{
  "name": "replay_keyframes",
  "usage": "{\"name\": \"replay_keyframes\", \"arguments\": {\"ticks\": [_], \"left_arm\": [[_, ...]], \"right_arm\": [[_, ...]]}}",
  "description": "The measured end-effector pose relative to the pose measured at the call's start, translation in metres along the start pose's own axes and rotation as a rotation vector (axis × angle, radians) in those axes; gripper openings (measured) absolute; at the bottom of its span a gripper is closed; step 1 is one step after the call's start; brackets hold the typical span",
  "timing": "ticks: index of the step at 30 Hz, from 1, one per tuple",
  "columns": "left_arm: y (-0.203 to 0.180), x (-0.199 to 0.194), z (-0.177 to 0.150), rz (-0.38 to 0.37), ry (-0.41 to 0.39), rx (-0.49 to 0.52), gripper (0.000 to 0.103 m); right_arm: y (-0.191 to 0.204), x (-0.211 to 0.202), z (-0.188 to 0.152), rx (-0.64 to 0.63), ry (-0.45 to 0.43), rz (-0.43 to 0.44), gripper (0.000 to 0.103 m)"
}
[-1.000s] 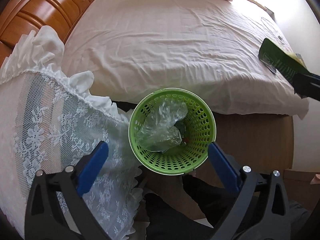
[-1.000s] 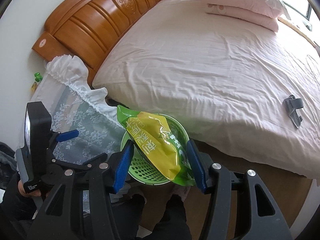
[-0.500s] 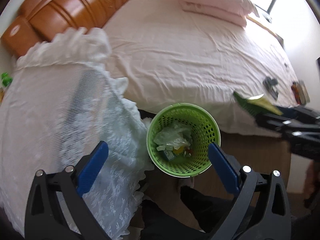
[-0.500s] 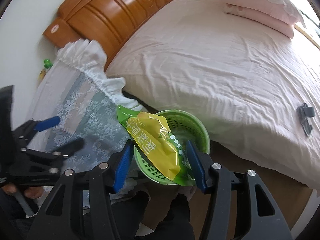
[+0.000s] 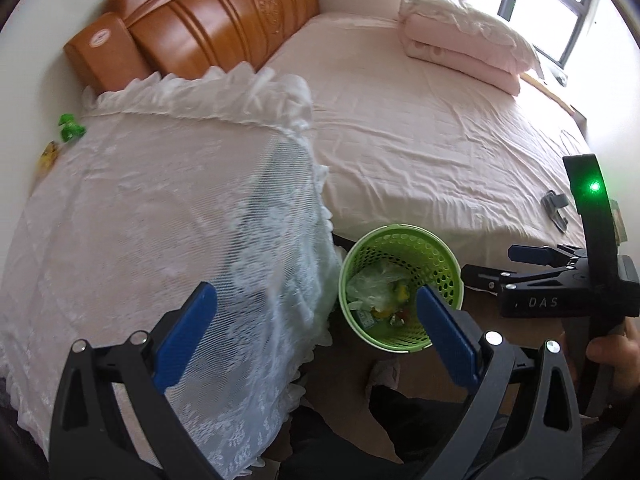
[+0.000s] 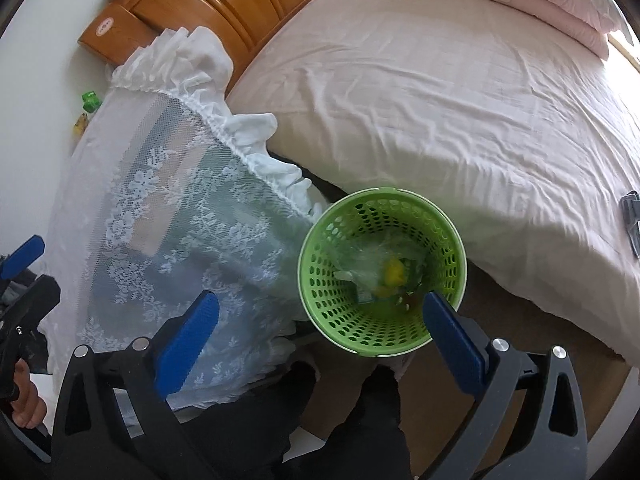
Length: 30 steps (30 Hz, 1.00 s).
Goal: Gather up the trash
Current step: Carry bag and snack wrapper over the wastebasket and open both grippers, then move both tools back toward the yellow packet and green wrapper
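A green perforated basket [image 5: 440, 256] stands on the floor between the bed and a lace-covered stand; it also shows in the right wrist view [image 6: 332, 304]. Inside lie clear plastic [image 5: 368, 284] and yellow-green wrappers [image 6: 394, 274]. My left gripper [image 5: 316, 320] is open and empty, held above the stand's edge and the basket. My right gripper [image 6: 320, 336] is open and empty right above the basket; it shows from the side in the left wrist view [image 5: 524, 258]. Two small green and yellow items [image 5: 70, 128] lie at the stand's far left edge.
A pink bed [image 5: 440, 132] with a wooden headboard [image 5: 208, 28] fills the back. Folded pink bedding [image 5: 460, 52] lies by the window. A grey clip [image 5: 556, 206] lies on the bed's right side. A white lace cloth [image 5: 160, 216] covers the stand.
My right gripper opened and let go of the yellow-green bag, which dropped into the basket. My left gripper rose and pulled back to the left, over the lace-covered stand.
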State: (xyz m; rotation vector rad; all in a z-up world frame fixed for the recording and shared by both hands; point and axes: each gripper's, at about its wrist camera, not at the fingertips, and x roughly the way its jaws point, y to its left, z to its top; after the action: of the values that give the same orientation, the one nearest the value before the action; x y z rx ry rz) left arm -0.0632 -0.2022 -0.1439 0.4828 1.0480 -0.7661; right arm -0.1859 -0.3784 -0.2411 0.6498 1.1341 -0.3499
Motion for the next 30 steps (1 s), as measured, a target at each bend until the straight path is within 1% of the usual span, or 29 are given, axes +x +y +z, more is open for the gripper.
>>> {"name": "replay_keyframes", "arguments": {"ticks": [7,10,13,17,20,24,27,30], "left_arm": [[0.027,-0.012,-0.007,0.033,-0.023,-0.047,0.095],[0.044,-0.019,-0.01,0.048,-0.04,-0.083,0.095],[0.068,-0.028,-0.015,0.072,-0.062,-0.137,0.095],[0.11,-0.042,-0.024,0.105,-0.088,-0.217,0.095],[0.146,-0.052,-0.035,0.15,-0.108,-0.267,0.095],[0.2,-0.064,-0.052,0.202,-0.132,-0.331,0.095],[0.242,-0.07,-0.062,0.222,-0.14,-0.372,0.095],[0.273,-0.074,-0.066,0.239,-0.152,-0.385,0.095]], "right_arm": [[0.019,-0.003,0.003,0.0,-0.013,0.007,0.101],[0.032,-0.008,0.006,-0.004,-0.026,0.012,0.101],[0.055,-0.014,0.011,-0.028,-0.049,0.013,0.101],[0.1,-0.02,0.022,-0.079,-0.075,0.036,0.101],[0.141,-0.018,0.031,-0.121,-0.08,0.061,0.101],[0.198,-0.008,0.042,-0.194,-0.08,0.071,0.101],[0.245,0.003,0.05,-0.243,-0.08,0.069,0.101],[0.287,0.015,0.06,-0.284,-0.082,0.072,0.101]]}}
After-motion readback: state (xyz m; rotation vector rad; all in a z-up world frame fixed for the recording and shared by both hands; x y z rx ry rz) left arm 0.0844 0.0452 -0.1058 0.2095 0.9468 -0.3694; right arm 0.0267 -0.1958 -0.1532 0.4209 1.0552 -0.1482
